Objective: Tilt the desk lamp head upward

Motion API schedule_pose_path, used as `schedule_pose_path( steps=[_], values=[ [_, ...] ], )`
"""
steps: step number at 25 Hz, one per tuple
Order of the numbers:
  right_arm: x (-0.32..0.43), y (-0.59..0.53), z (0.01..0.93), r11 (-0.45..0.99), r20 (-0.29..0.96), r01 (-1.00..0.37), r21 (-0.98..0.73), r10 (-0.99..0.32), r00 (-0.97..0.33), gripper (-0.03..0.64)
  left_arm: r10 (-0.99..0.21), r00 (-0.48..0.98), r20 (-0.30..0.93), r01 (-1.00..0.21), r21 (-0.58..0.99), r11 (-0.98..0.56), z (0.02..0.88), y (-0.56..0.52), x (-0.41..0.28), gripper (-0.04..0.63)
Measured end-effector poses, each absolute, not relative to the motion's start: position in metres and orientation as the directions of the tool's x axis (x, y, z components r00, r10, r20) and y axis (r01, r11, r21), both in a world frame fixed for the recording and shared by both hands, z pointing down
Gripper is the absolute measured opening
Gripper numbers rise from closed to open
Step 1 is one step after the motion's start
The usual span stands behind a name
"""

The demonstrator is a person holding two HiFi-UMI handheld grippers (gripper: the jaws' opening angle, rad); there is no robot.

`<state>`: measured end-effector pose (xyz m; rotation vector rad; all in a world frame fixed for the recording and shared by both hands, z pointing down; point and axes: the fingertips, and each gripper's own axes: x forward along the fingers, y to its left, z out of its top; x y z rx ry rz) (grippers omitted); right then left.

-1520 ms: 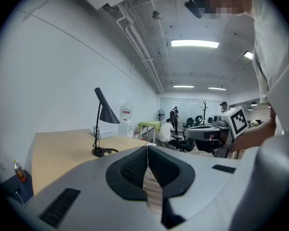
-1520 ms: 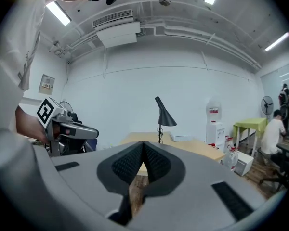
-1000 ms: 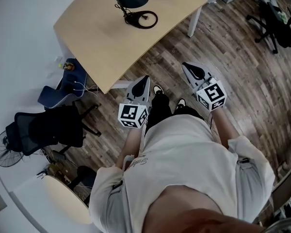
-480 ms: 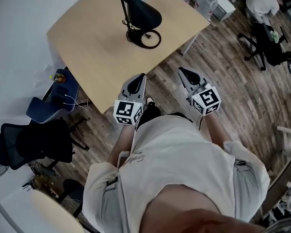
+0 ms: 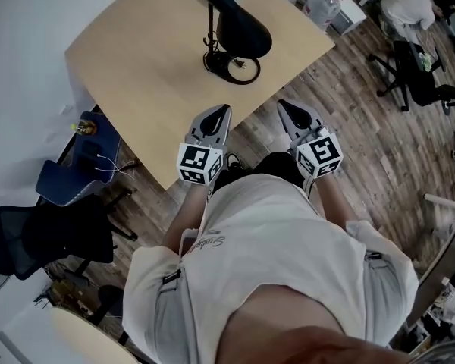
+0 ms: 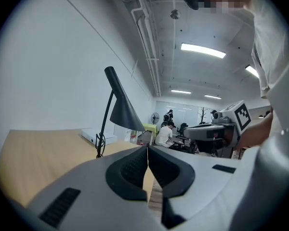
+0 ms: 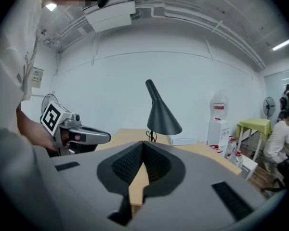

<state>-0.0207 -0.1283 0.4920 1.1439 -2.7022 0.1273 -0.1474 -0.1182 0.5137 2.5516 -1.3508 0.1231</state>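
A black desk lamp [image 5: 239, 32] stands on a light wooden table [image 5: 144, 82], its ring base [image 5: 231, 68] near the table's near right edge. Its cone head [image 6: 125, 115] [image 7: 163, 119] points down. My left gripper [image 5: 224, 110] is shut and empty, held just short of the table's near edge. My right gripper [image 5: 282, 104] is also shut and empty, over the floor beside the table corner. Both sit well below the lamp head, not touching it. In the left gripper view the right gripper [image 6: 216, 131] shows at the right; in the right gripper view the left gripper [image 7: 74, 134] shows at the left.
Wood-plank floor [image 5: 364, 142] lies to the right, with office chairs [image 5: 421, 74] beyond. A blue chair [image 5: 72, 177] and a black chair [image 5: 49, 233] stand left of the table. A white box [image 7: 183, 140] lies on the table behind the lamp. A water dispenser [image 7: 219, 114] stands further back.
The view has closed in on the table: the lamp now sits lower in the head view, and both grippers have moved up to the table's near edge. Both stay shut.
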Motion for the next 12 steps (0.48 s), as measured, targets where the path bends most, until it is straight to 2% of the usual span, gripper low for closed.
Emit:
schedule_pose_path(
  steps=[12],
  values=[
    [-0.009, -0.175, 0.513, 0.693, 0.234, -0.719, -0.059, -0.69, -0.685, -0.006, -0.771, 0.561, 0.302, -0.827, 0.182, -0.531, 0.547, -0.182, -0.137, 0.015]
  ],
)
